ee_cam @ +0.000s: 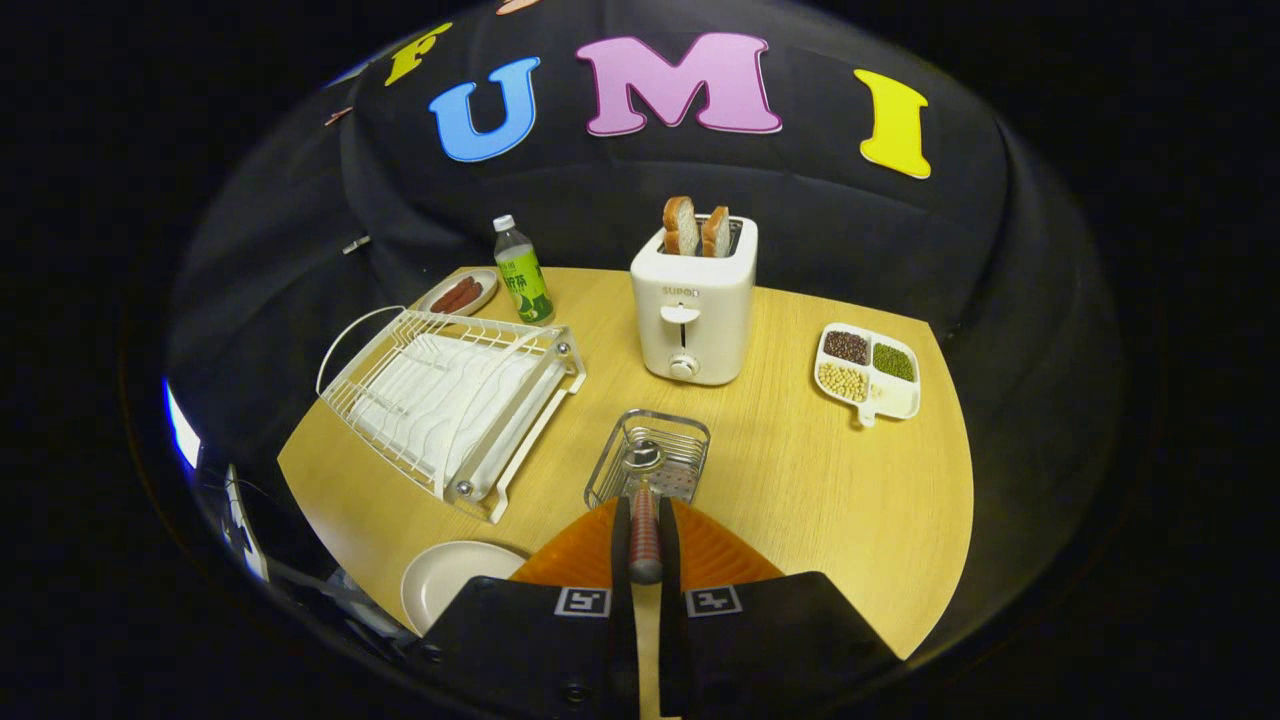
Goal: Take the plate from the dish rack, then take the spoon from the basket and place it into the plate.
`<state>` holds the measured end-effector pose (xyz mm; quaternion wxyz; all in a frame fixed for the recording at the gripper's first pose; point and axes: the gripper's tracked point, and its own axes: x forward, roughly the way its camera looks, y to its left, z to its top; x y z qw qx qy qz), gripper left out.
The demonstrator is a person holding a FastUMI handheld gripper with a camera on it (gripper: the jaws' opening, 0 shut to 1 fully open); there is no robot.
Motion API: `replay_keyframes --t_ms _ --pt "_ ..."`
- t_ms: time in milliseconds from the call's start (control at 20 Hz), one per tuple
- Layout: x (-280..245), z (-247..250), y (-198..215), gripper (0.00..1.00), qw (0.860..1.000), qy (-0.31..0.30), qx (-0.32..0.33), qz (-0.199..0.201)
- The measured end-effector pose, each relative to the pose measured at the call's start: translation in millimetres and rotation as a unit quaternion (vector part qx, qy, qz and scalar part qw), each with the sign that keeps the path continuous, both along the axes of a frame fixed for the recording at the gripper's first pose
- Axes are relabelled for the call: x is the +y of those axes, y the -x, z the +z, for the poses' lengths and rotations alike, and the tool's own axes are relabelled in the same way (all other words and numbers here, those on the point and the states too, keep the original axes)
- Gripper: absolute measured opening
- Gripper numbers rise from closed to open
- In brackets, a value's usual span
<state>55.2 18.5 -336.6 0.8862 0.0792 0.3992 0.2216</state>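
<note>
Gripping spoon [645, 500] | red-banded handle | fingers [620, 540] closed on it

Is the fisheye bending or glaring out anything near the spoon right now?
Gripper view: sharp, evenly lit at centre; the tool is shut on the spoon over the basket, its bowl showing a small highlight. The table edge and dish rack curve with the lens. The plate is partly hidden.

The toaster [693, 305] bears the brand "SUPOR" on its front; the bottle [522, 272] label's characters are too small to read.
</note>
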Motion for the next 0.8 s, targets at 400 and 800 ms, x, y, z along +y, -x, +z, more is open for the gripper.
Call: replay_keyframes --t_ms 400,800 --pt "11 70 76 0.12 0.997 -0.045 -0.042 0.054" --pt "58 13 168 0.12 0.991 -0.044 0.032 0.124"
